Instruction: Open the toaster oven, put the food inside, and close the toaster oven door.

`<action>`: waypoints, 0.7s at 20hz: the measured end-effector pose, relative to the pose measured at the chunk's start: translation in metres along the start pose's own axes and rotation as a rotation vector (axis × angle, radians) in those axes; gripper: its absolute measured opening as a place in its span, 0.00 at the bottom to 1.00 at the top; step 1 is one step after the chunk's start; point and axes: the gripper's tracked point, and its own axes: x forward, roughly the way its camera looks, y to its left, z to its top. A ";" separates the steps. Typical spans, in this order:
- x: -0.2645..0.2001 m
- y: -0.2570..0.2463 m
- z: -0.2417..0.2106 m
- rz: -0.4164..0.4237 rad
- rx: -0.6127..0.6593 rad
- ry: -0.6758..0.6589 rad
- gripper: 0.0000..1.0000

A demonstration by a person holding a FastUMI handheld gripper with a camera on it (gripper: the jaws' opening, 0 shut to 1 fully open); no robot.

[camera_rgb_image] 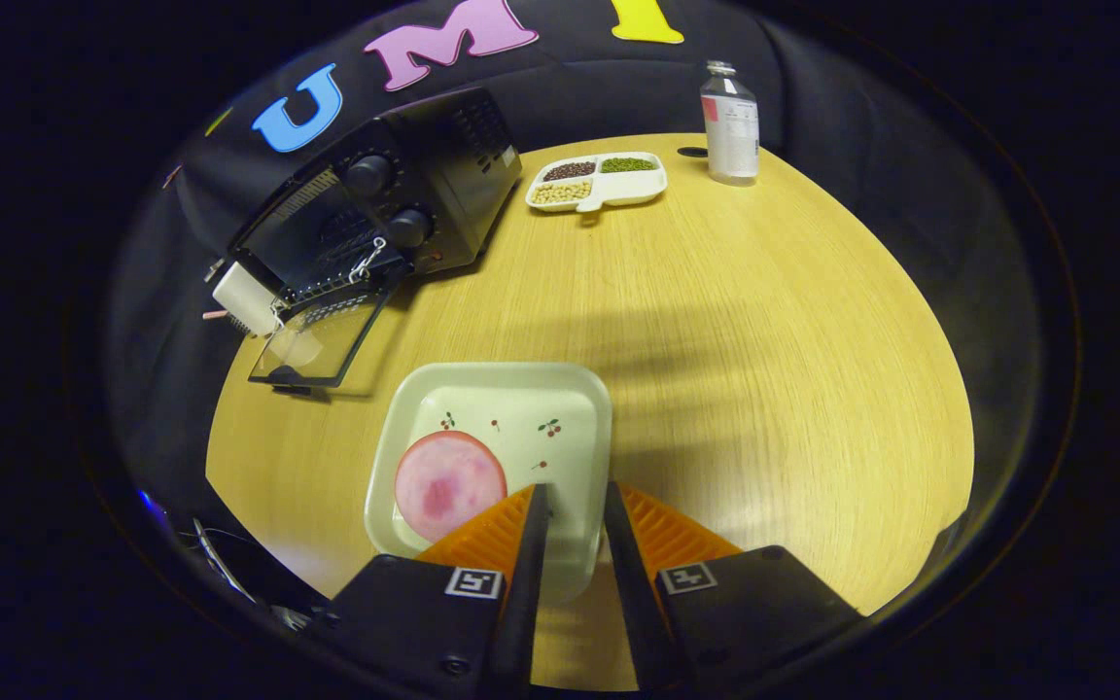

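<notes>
the toaster oven is a black box with two round knobs down its front, sitting at the far left of the round wooden table, well beyond the fingers and turned at an angle. its glass door is already dropped open and lies flat toward the table edge, with a wire rack visible in the mouth behind it. something small and white sits at the left end of the opening; i cannot tell what it is

the food is a flat round pink slice with a darker pink blotch in the middle. it lies on the near left part of a pale square plate with rounded corners and little cherry prints, just ahead of the left finger and touching nothing else

the gripper hangs over the plate's near edge with a narrow gap between its fingers, holding nothing; the plate rim shows through the gap

farther off, near the back of the table, a white divided tray holds three lots of dry beans: dark red, green and pale. to its right stands a clear bottle with a label, upright. black cloth hangs behind the table all round
</notes>
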 end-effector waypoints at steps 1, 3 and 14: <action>0.000 -0.003 0.000 -0.020 -0.003 0.005 0.40; 0.000 -0.005 0.000 -0.038 -0.031 0.012 0.24; -0.002 0.000 -0.008 0.005 0.012 0.068 0.08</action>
